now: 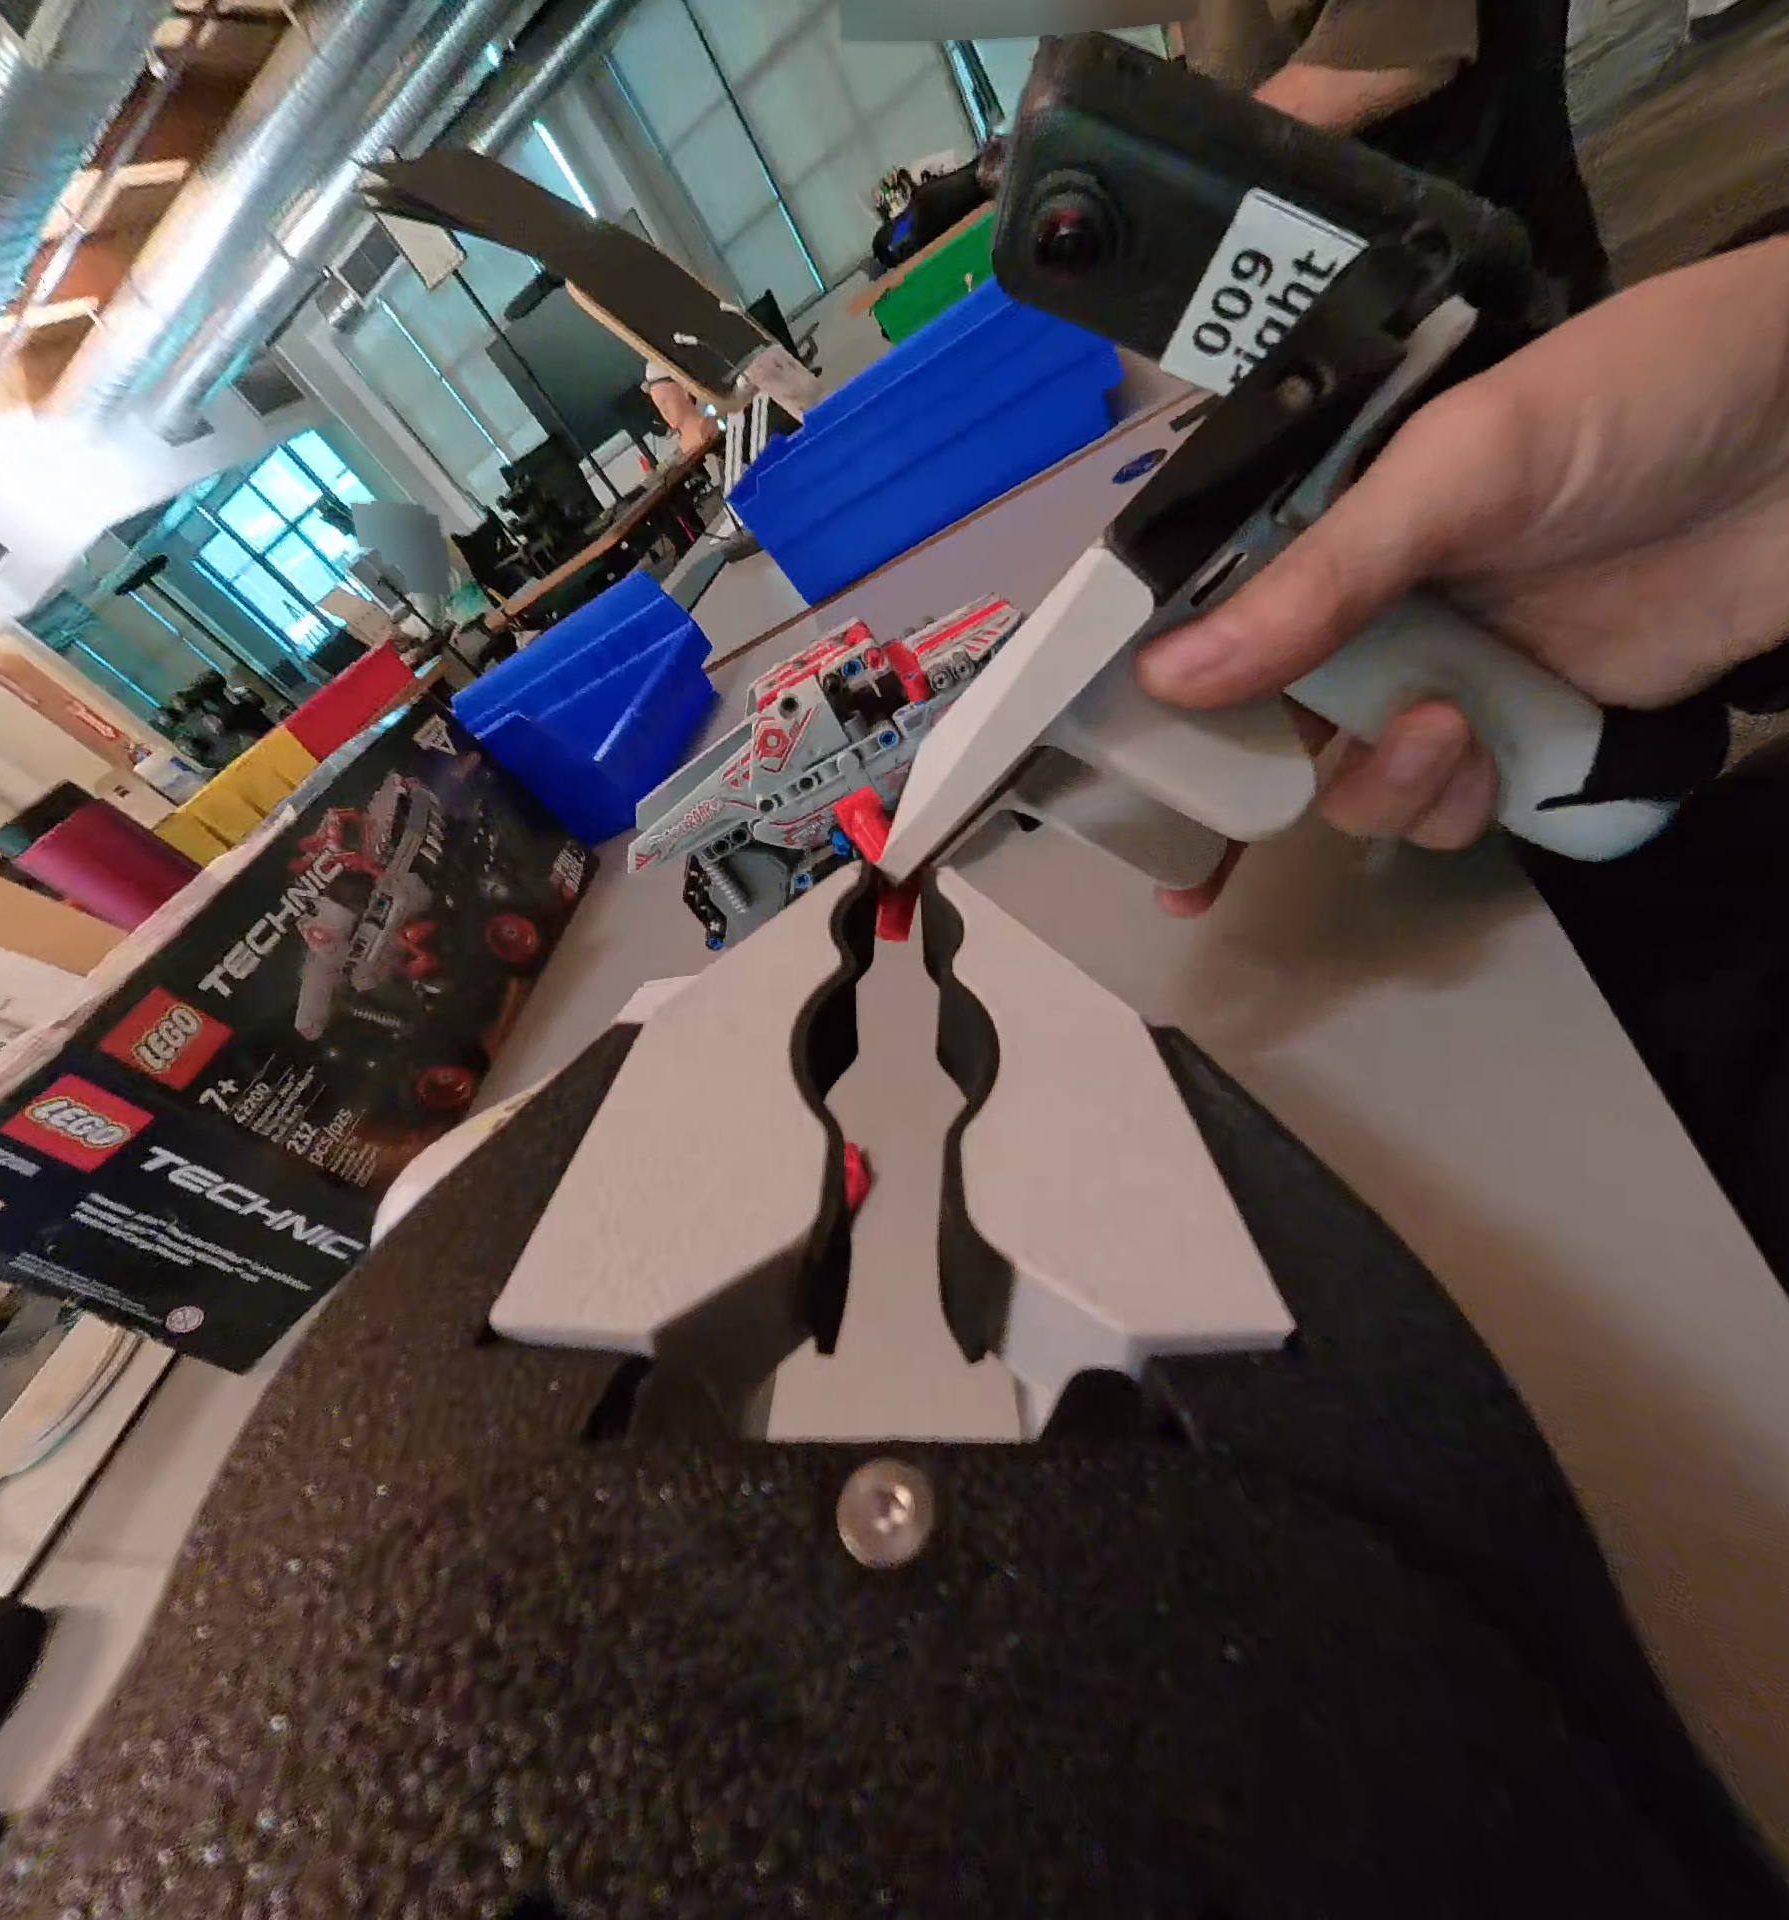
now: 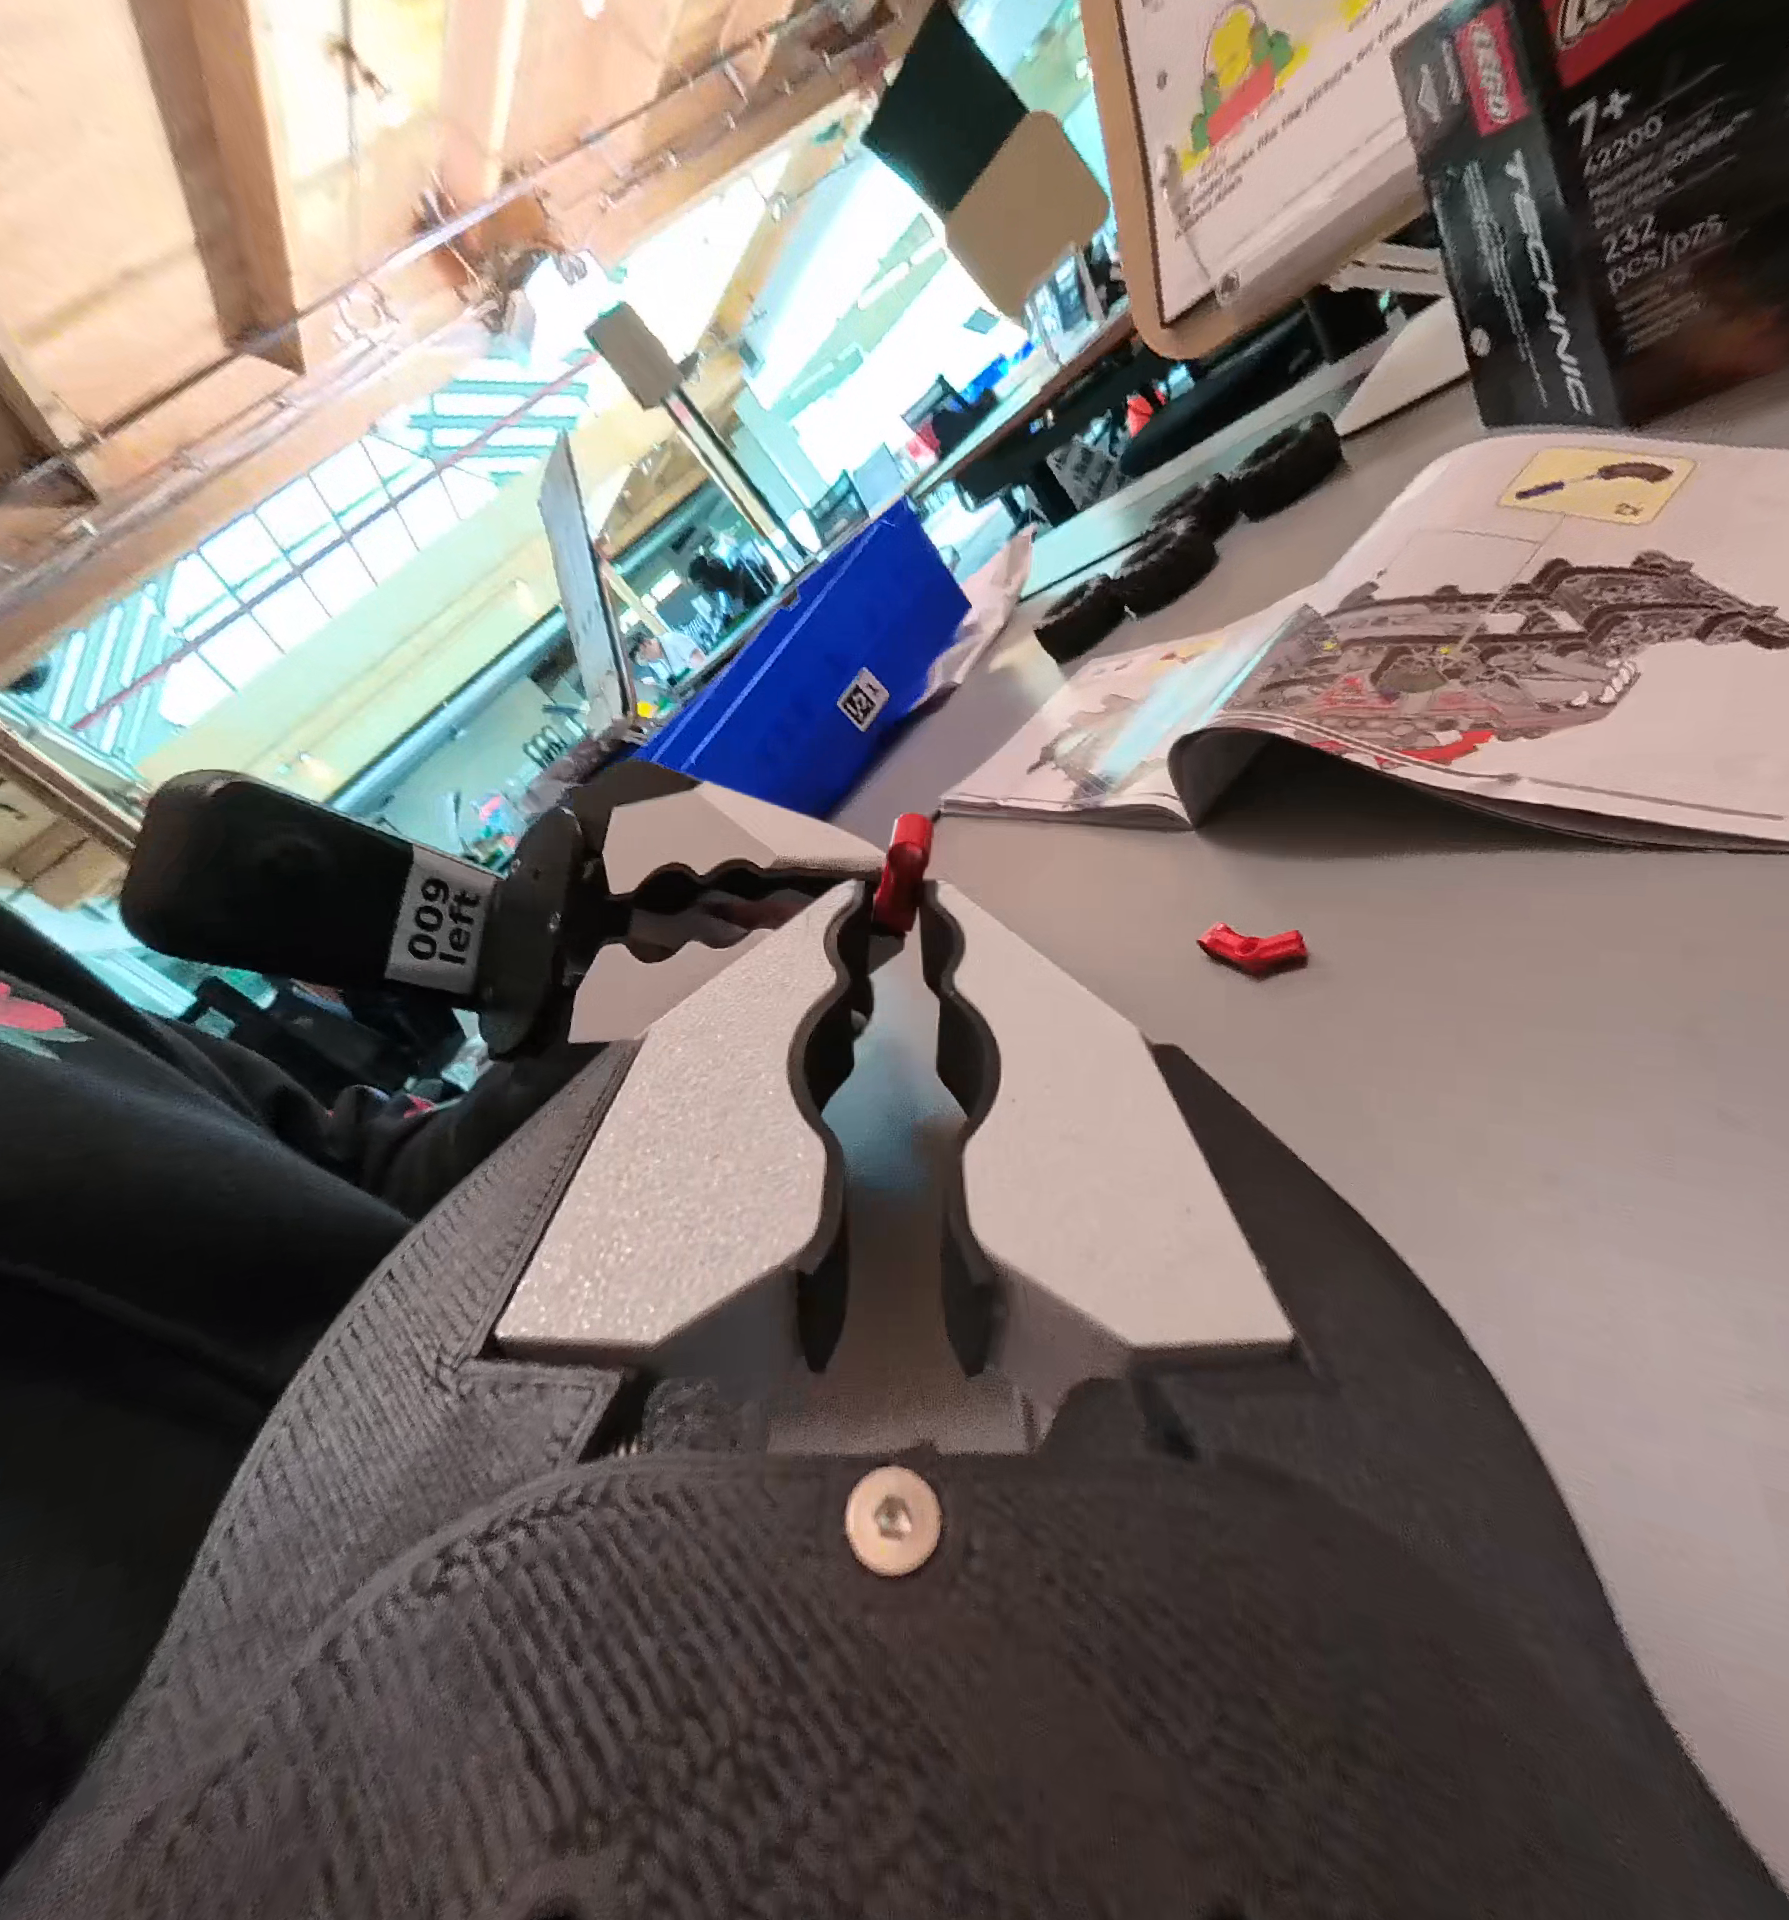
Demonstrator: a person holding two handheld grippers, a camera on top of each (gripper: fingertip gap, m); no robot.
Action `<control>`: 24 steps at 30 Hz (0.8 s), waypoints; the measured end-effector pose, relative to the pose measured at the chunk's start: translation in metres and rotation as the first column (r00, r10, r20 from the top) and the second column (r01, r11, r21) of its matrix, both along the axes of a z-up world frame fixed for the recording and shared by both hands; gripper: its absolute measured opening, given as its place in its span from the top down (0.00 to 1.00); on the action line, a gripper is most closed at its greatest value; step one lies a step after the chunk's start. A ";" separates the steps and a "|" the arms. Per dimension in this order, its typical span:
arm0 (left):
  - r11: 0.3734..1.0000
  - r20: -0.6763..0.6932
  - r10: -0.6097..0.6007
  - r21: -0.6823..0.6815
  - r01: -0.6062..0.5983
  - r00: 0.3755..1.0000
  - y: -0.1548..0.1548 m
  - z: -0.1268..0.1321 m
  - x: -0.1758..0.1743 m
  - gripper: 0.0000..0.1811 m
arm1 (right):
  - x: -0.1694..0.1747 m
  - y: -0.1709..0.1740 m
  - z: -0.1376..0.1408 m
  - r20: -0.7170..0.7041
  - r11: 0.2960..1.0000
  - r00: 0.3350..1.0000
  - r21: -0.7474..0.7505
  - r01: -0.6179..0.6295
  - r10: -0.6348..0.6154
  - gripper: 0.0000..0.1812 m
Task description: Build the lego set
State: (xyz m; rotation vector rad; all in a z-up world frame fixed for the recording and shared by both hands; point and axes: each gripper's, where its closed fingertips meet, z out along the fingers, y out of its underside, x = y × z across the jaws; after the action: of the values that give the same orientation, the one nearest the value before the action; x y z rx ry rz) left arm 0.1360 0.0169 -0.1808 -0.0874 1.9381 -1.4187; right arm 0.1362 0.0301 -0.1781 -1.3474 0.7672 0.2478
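Note:
My left gripper (image 1: 895, 899) and my right gripper (image 2: 895, 909) meet tip to tip above the grey table. Each is closed on the same small red lego piece (image 1: 895, 916) (image 2: 906, 868), held between both pairs of tips. The right gripper (image 1: 900, 864) comes in from the right in a person's hand in the left wrist view. The left gripper (image 2: 862, 864) comes in from the left in the right wrist view. The part-built grey, white and red vehicle model (image 1: 817, 748) stands just behind the tips. A second red piece (image 2: 1254, 948) (image 1: 854, 1174) lies loose on the table.
The set's black box (image 1: 246, 1039) (image 2: 1648, 208) stands at the left. An open instruction booklet (image 2: 1492, 675) and several black tyres (image 2: 1170, 551) lie farther off. Blue bins (image 1: 599, 707) (image 1: 931, 447) (image 2: 817, 675) stand behind the model. The grippers are tip to tip, or close to it.

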 end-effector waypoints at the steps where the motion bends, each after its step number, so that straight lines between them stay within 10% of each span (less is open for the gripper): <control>1: 1.000 0.017 -0.004 0.000 0.004 1.000 0.000 0.002 0.000 0.97 | 0.000 0.000 0.002 0.005 1.000 1.000 0.019 0.006 -0.007 0.96; 13: 0.955 -0.145 -0.289 0.022 0.295 0.946 -0.001 0.008 -0.022 0.88 | -0.028 -0.021 -0.020 0.079 0.906 0.949 -0.331 -0.263 0.305 0.96; 24: 0.834 0.180 -0.491 0.381 0.399 0.853 -0.024 0.013 -0.012 0.85 | -0.042 -0.022 -0.007 -0.060 0.839 0.861 -0.202 -0.506 0.505 0.96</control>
State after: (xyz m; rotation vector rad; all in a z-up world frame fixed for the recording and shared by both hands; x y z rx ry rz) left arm 0.1236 -0.0074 -0.1680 0.7353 2.0060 -1.2746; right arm 0.0945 0.0084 -0.1848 -1.7439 0.4308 0.6019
